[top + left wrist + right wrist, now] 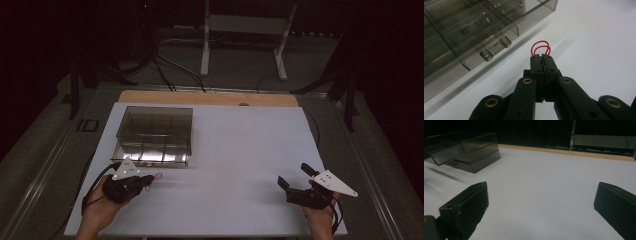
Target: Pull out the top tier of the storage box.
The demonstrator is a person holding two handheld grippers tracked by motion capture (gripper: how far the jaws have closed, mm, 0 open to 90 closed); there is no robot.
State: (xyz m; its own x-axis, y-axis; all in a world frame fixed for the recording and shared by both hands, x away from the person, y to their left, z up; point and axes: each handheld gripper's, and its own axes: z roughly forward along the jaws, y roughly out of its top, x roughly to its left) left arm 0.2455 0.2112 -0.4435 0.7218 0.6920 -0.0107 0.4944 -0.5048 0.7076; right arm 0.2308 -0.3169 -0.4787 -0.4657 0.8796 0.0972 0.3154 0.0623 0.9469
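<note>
While the left gripper [541, 56] stands clenched, its two black jaws pressed together, it pinches one thin red wire [540, 48] whose two loops arch out just past the fingertips. In the high view the same left gripper [149, 178] sits near the front left of the white table [240, 150], the red wire [158, 175] poking out at its tip, a single grey three-cornered plate on top of it and one cable trailing back beside the person's left hand [102, 207]. Ahead of that claw and a little to its left, near but apart from it, stands one clear smoky plastic box [155, 135], divided into several compartments; from the left gripper view the box [469, 30] shows two small round clear knobs [495, 48] on the lid edge facing the claw, just beyond and left of the wire loops. Well apart, toward the front right of the table, the right gripper [296, 176] is held in the person's right hand [320, 215], released, its two jaws spread wide with nothing between them. Seen along those jaws in the right gripper view, the right gripper [541, 200] looks across bare white table [544, 185], with the box [466, 151] far off to the claw's left, its lid raised.
</note>
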